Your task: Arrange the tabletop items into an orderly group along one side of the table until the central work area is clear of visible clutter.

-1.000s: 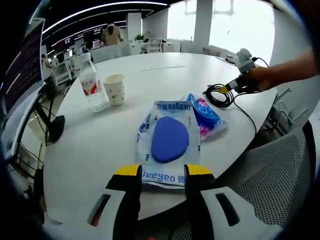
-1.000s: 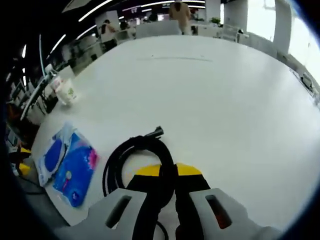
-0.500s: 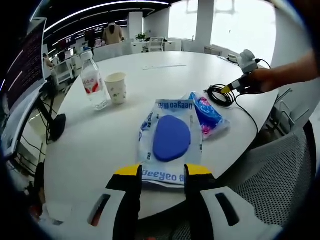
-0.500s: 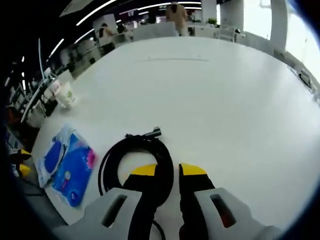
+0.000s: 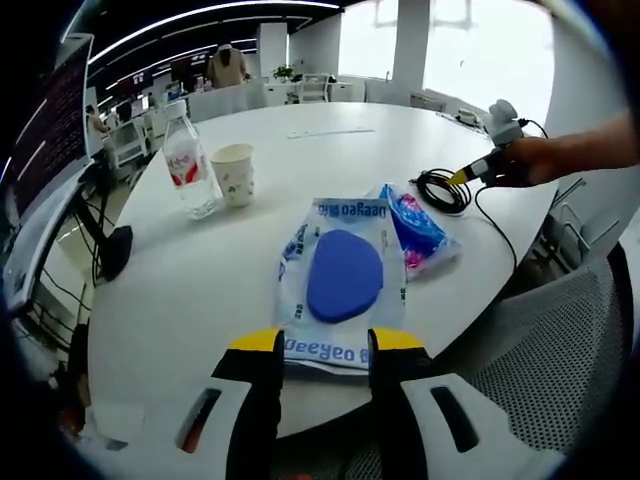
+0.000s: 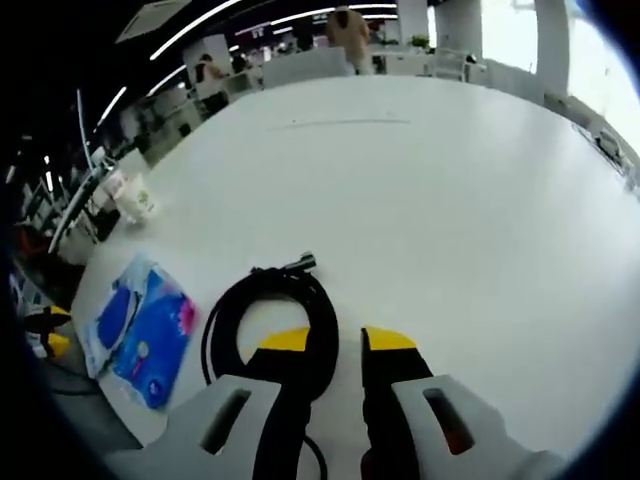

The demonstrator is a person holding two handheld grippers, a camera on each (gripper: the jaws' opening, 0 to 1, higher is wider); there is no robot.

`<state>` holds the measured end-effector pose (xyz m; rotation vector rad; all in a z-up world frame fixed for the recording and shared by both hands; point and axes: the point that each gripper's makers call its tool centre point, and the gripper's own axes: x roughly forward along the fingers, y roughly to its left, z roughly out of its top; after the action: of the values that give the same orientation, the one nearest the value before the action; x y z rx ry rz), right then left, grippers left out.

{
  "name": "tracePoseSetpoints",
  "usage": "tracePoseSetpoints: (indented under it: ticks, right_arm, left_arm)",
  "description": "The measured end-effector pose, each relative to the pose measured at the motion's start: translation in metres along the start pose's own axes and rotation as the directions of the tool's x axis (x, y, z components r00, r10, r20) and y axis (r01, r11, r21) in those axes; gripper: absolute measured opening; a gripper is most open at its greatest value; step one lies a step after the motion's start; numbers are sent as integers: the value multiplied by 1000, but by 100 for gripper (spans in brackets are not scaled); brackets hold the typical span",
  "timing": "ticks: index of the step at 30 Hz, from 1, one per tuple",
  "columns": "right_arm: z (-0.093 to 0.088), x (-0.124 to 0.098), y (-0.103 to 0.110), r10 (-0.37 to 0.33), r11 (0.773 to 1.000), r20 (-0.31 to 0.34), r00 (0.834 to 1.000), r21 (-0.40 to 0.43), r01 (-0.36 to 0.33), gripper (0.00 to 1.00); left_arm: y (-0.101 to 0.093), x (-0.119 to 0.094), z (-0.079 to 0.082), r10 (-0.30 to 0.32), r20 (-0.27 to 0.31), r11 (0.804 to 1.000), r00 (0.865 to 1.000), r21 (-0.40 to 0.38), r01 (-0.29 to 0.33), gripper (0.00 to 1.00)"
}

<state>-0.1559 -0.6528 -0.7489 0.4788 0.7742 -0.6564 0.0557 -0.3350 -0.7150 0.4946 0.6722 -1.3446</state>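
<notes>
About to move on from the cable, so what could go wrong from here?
The coiled black cable lies loose beside the open right gripper; its trailing end runs off the table edge and could drag the coil off. The blue packet overhangs the near edge between the left gripper jaws; a careless nudge may push it off.

Both jaws parted: left hand-held gripper (image 5: 320,345) low and level, right hand-held gripper (image 6: 336,342) angled down.

The flat white-and-blue plastic pouch (image 5: 341,282) hides part of the blue-and-pink packet (image 5: 415,228); the paper cup's (image 6: 133,200) print is unreadable.
</notes>
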Motion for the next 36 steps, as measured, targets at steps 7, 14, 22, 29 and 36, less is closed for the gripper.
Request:
tracePoseSetpoints:
  ticks: [7,14,22,29,36]
  right_arm:
    - [1,-4,0,-2,1000,9,1000,4,1,17]
    - [2,-7,0,-7,1000,12,1000,0,7,16]
    - [5,-14,5,-9,1000,27,1000,-23,10,16]
    - [9,-18,12,1,997,39,999,-81,2,16]
    - [3,-18,27,29,984,21,999,-178,-25,18]
  left_arm:
    - [2,-1,0,2,3,1000,1000,-22,-2,32]
    - [3,-1,0,1,4,1000,1000,-28,0,32]
    - [4,0,-1,0,0,999,1000,-41,0,31]
    - [4,0,-3,0,-11,999,1000,-44,0,31]
    - [5,1,-4,5,-15,999,1000,-54,-6,30]
